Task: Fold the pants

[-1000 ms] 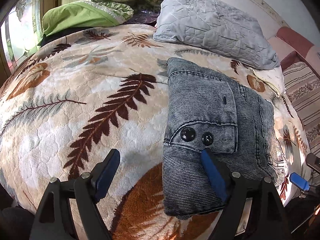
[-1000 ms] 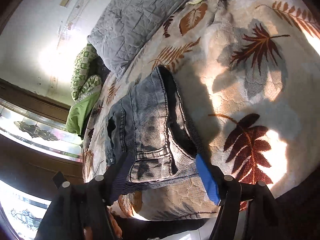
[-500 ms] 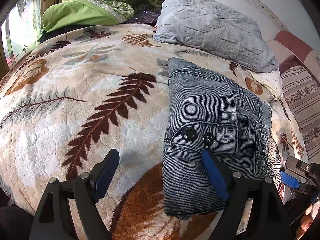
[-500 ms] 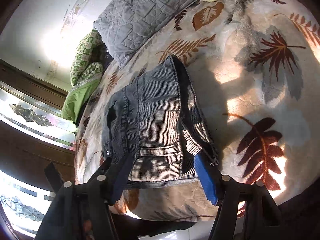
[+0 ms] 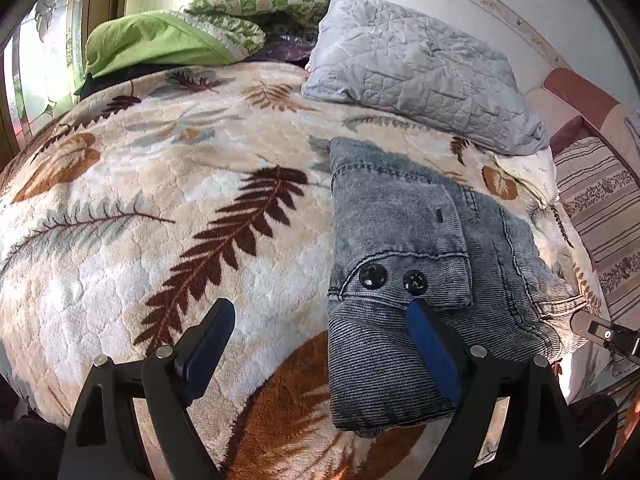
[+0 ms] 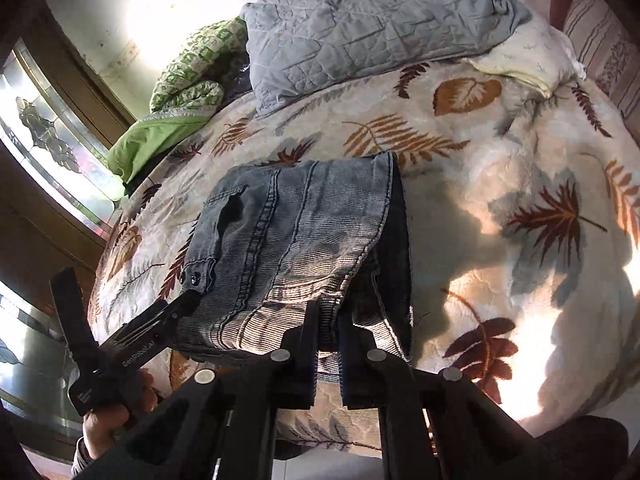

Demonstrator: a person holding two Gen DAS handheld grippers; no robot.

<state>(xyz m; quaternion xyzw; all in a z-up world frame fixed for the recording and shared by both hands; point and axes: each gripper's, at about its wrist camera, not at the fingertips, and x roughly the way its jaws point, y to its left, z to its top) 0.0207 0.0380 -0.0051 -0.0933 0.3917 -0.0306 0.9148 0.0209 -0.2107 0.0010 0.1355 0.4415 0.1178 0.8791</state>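
The folded grey-blue denim pants (image 5: 400,220) (image 6: 288,232) lie on the leaf-patterned blanket (image 5: 160,220). My left gripper (image 5: 320,340) stands wide and its jaws are still opening. It straddles the pants' near left edge: one blue pad (image 5: 432,352) over the denim, the other (image 5: 208,344) over the blanket, neither pressing. My right gripper (image 6: 330,332) is shut on the pants' near edge at the right corner, with a fold of denim pinched between its fingers. Part of it shows at the right edge of the left wrist view (image 5: 596,330).
A grey quilted pillow (image 5: 420,64) and a green blanket (image 5: 160,44) lie at the bed's far side. A striped cushion (image 5: 600,216) is on the right. A window (image 6: 48,152) runs along the left. A hand (image 6: 108,420) holds the left gripper.
The right gripper's jaws went from wide apart around the pants' near edge to shut on it, and the right wrist rolled. The left gripper barely moved.
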